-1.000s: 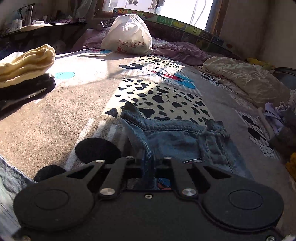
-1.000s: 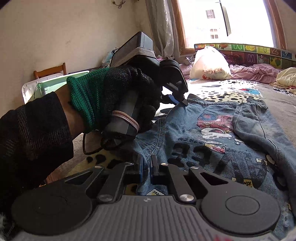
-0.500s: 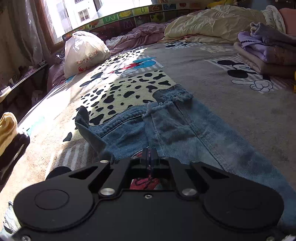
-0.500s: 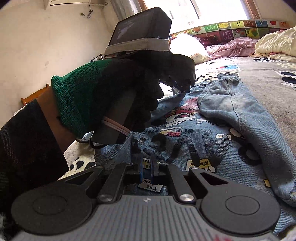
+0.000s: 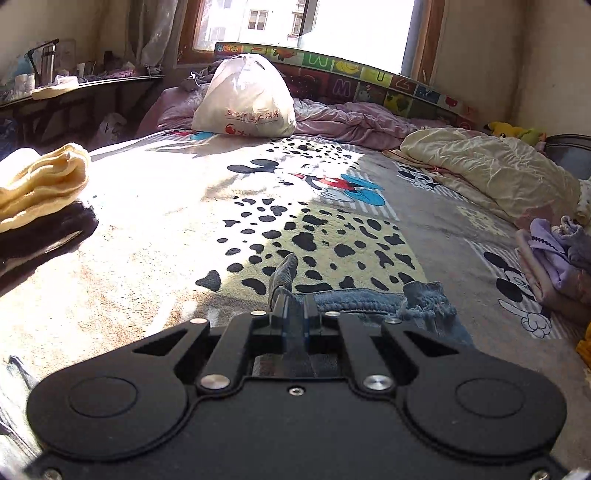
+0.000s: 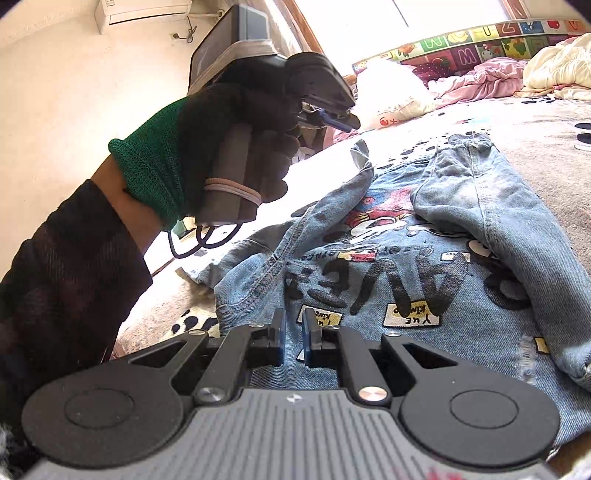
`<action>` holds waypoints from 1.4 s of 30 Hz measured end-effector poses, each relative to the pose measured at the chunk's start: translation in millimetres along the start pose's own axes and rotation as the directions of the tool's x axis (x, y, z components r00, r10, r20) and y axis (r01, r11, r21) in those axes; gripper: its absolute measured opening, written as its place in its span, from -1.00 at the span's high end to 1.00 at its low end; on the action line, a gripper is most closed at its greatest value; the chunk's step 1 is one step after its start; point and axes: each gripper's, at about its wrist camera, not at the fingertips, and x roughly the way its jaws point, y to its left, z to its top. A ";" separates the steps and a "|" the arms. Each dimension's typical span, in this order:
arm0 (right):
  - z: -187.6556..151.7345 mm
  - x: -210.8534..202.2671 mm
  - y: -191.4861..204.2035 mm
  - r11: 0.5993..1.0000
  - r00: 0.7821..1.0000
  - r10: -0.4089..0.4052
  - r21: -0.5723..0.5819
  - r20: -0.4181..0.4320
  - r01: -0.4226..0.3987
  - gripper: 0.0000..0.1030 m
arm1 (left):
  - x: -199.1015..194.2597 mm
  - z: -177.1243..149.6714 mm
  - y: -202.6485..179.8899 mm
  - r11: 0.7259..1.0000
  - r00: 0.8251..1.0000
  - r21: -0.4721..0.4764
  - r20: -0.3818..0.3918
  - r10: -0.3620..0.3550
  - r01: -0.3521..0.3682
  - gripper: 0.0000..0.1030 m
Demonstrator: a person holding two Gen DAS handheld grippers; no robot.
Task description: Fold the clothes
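Denim jacket (image 6: pixel 424 273) on sunlit cartoon-print bed (image 5: pixel 147 229) by window (image 5: pixel 314 22). Left gripper (image 5: pixel 294 314) jaws pinch its edge. Right gripper (image 6: pixel 293 332) jaws slightly spread over denim.

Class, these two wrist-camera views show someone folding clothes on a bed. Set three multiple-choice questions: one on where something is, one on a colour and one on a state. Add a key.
1. Where is the white bag?
A) on the desk
B) at the far end of the bed, below the window
C) on the floor

2. What colour is the glove cuff on the left hand?
A) red
B) yellow
C) green

3. How is the left gripper?
A) wide open
B) shut on the denim jacket
C) shut on nothing

Key:
1 B, it sits on the bed under the window.
2 C, the cuff shows green in the right wrist view.
3 B, a denim edge is pinched in it.
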 end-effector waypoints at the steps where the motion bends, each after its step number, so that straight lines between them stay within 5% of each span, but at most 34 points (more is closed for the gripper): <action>1: -0.6 0.4 2.2 1.000 1.000 0.002 -0.011 -0.003 -0.002 0.75 | 6.0 1.4 7.9 1.000 1.000 -0.027 -0.011 -0.014 0.014 0.94; 3: -0.4 2.0 8.2 0.999 1.000 0.006 -0.046 -0.011 -0.007 0.72 | 18.3 4.2 22.2 0.997 0.999 -0.074 -0.029 -0.041 0.039 0.94; 7: 1.9 6.3 26.9 0.990 1.000 -0.006 -0.142 -0.012 0.005 -0.02 | 50.1 7.0 -2.4 0.998 0.998 0.053 -0.046 -0.039 0.042 0.94; 10: 2.6 14.4 35.6 0.982 0.999 -0.005 -0.189 -0.032 -0.001 -0.06 | 78.1 -2.5 -22.5 0.989 0.989 0.116 -0.120 -0.080 0.094 0.94; 16: -3.1 25.4 32.4 0.986 0.997 -0.013 -0.169 -0.075 0.000 -0.07 | 102.7 -17.0 -42.8 0.967 0.976 0.233 -0.209 -0.054 0.103 0.91; 20: -2.4 27.4 25.9 0.987 0.997 -0.004 -0.158 -0.080 -0.009 -0.09 | 78.4 -1.4 -24.0 0.982 0.982 0.146 -0.164 -0.097 0.121 0.65; 23: -5.0 27.1 27.6 0.988 0.997 0.000 -0.156 -0.081 -0.012 -0.15 | 40.2 13.3 -9.1 0.987 0.992 0.123 -0.082 -0.098 0.107 0.63; 27: -5.2 25.1 30.7 0.990 0.996 0.027 -0.133 -0.081 -0.038 -0.26 | -18.9 18.3 29.0 0.999 1.000 0.046 0.017 -0.014 0.013 0.42; 29: -5.2 22.9 34.4 0.991 0.996 0.033 -0.129 -0.079 -0.043 -0.26 | -53.0 11.8 62.6 0.994 0.995 -0.061 0.053 0.088 -0.085 0.15; 32: -0.5 14.0 33.0 0.994 0.997 0.048 -0.090 -0.062 -0.053 -0.26 | -103.5 -4.7 113.4 0.947 0.971 -0.253 0.078 0.224 -0.198 0.14; 36: 12.7 -8.9 20.0 0.998 0.999 0.043 -0.035 -0.021 -0.044 -0.26 | -154.9 -49.9 164.7 0.836 0.934 -0.459 0.033 0.355 -0.301 0.13; 42: 24.8 -57.2 -26.4 0.998 1.000 0.003 0.055 0.007 -0.004 -0.29 | -170.8 -120.1 204.5 0.684 0.964 -0.688 -0.092 0.248 -0.242 0.12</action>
